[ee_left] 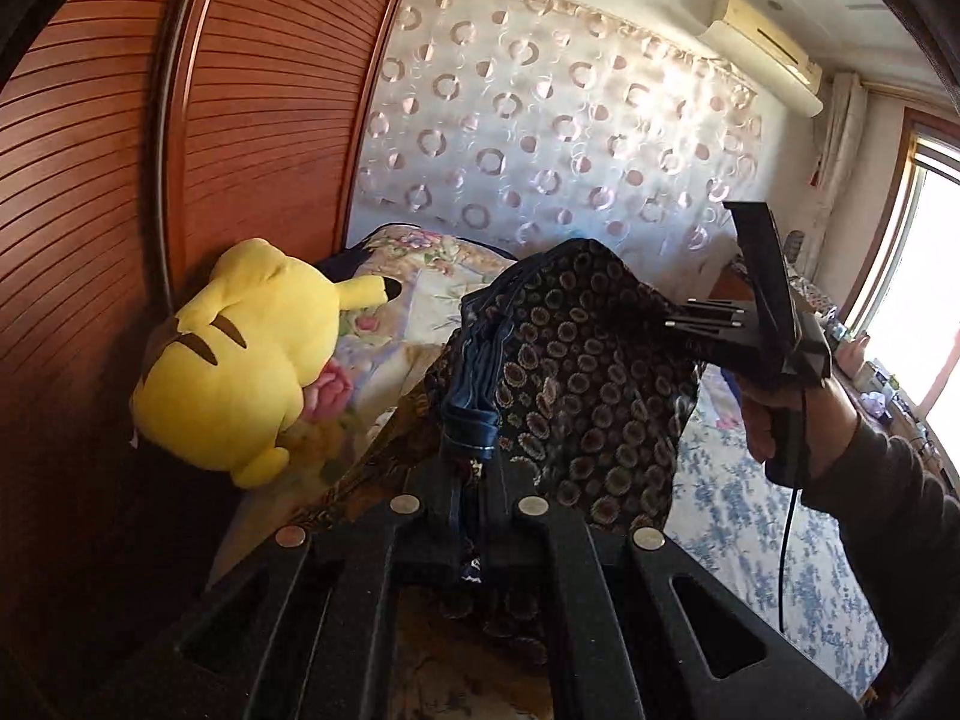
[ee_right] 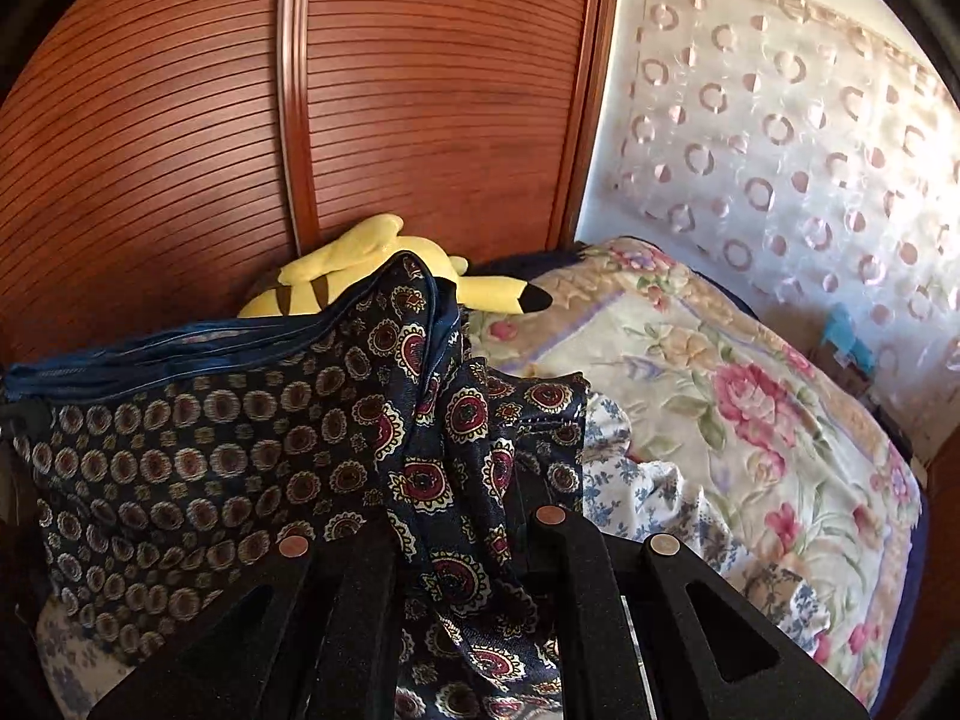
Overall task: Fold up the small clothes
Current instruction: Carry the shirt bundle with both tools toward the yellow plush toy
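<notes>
A dark navy garment [ee_left: 588, 372] with a round medallion print and a blue waistband hangs stretched between my two grippers above the bed. In the left wrist view my left gripper [ee_left: 471, 462] is shut on the bunched blue waistband. Further right, a hand holds my right gripper [ee_left: 702, 321], which pinches the garment's other top corner. In the right wrist view the garment [ee_right: 210, 450] spreads to the left, and a fold of it runs down between the fingers of my right gripper [ee_right: 474, 480], which is shut on it. The cloth hides both sets of fingertips.
A yellow plush toy [ee_left: 240, 354] [ee_right: 360, 264] lies against the slatted wooden wardrobe [ee_left: 240, 120]. A floral blanket [ee_right: 720, 396] and a blue-flowered sheet [ee_left: 750, 510] cover the bed. A sheer curtain [ee_left: 570, 120] hangs behind it, with a window [ee_left: 924, 276] at the right.
</notes>
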`<state>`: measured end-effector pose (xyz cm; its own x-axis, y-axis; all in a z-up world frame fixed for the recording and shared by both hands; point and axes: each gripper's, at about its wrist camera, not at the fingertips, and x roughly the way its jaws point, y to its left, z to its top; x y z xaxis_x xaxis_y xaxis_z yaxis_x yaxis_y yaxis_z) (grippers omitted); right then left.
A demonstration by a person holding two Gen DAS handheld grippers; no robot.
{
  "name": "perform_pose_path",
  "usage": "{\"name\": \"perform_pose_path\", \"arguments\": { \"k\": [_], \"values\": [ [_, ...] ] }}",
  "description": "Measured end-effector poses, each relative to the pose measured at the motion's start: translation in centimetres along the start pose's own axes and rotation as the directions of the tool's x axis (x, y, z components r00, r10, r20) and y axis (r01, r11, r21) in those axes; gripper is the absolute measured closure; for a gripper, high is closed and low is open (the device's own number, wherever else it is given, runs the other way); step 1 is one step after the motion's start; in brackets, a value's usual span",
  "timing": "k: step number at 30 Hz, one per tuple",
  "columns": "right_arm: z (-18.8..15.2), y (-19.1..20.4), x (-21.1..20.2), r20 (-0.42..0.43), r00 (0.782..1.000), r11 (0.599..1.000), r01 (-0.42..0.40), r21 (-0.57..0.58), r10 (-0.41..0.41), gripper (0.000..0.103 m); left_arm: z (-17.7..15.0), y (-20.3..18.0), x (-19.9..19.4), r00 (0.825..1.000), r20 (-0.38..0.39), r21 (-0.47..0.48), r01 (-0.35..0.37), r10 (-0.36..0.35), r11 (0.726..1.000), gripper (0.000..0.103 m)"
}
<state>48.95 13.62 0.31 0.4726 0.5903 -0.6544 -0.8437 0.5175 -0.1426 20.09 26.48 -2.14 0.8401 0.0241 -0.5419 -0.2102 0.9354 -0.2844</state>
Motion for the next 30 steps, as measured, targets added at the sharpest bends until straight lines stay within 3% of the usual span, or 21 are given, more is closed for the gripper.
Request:
{"name": "perform_pose_path", "arguments": {
  "k": [2, 5, 7, 11, 12, 16, 20, 24, 30],
  "values": [
    [0.3, -0.4, 0.6, 0.002, 1.000, 1.000, -0.005, 0.016, 0.005, 0.094, -0.1, 0.2, 0.2, 1.000, -0.003, -0.006, -0.013, 0.013, 1.000, 0.099],
    [-0.1, -1.0, -0.2, 0.013, 1.000, 0.999, 0.004, 0.035, -0.005, 0.077, -0.4, 1.1, -0.8, 1.000, -0.002, -0.011, -0.008, 0.008, 1.000, 0.099],
    [0.5, 0.8, -0.9, 0.028, 0.999, 0.999, 0.036, 0.039, -0.037, 0.072, -0.2, 1.5, -1.1, 1.000, 0.002, -0.008, -0.004, 0.004, 1.000, 0.098],
    [0.7, 3.1, -5.0, 0.104, 0.991, 0.995, 0.081, 0.059, -0.087, 0.054, 0.0, 1.6, -2.0, 0.999, 0.028, 0.014, -0.033, 0.032, 0.999, 0.073],
    [0.3, 3.6, -5.4, 0.123, 0.987, 0.994, 0.097, 0.057, -0.104, 0.054, 0.1, 1.6, -2.2, 0.999, 0.040, 0.023, -0.032, 0.031, 0.999, 0.060],
    [-1.0, 5.3, -7.7, 0.205, 0.971, 0.992, 0.113, 0.047, -0.121, 0.054, 0.4, 0.7, -2.7, 0.996, 0.076, 0.063, -0.051, 0.046, 0.997, 0.025],
    [-2.7, 6.8, -8.5, 0.218, 0.975, 0.999, 0.022, 0.036, -0.029, 0.054, -0.1, -0.5, -2.1, 0.997, 0.063, 0.110, -0.052, 0.045, 0.993, 0.024],
    [-4.5, 8.0, -7.8, 0.180, 0.983, 0.999, -0.035, -0.010, 0.036, 0.054, -1.6, -0.5, 0.3, 0.997, -0.014, 0.117, -0.070, 0.072, 0.991, 0.024],
    [-6.2, 8.1, -3.7, 0.066, 0.998, 1.000, -0.020, -0.008, 0.021, 0.054, -3.6, -0.6, 2.3, 0.993, -0.084, 0.126, -0.073, 0.084, 0.989, 0.024]
  ]
}}
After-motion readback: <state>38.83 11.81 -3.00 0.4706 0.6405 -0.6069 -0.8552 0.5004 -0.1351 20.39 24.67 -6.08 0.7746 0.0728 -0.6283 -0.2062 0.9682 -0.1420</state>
